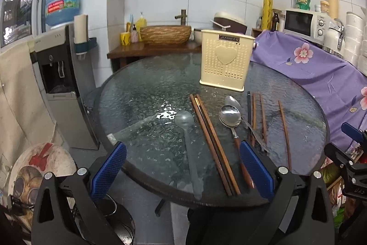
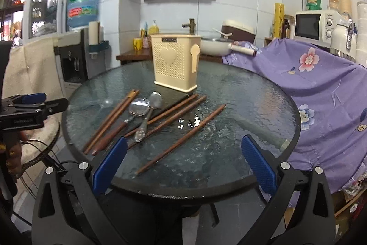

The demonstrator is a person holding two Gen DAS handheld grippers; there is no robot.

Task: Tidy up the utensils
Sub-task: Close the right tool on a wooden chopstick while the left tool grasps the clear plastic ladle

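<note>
A cream perforated utensil holder stands upright at the far side of the round glass table. In front of it lie several brown chopsticks, a clear plastic spoon, a steel spoon with a brown handle and a second steel spoon. My left gripper hangs open over the near table edge, its fingers either side of the clear spoon and a chopstick bundle. My right gripper is open too, above the near edge by a lone chopstick.
A purple flowered cloth covers furniture right of the table. A water dispenser stands at left. Behind are a wooden counter with a basin, a rice cooker and a microwave. A stool sits lower left.
</note>
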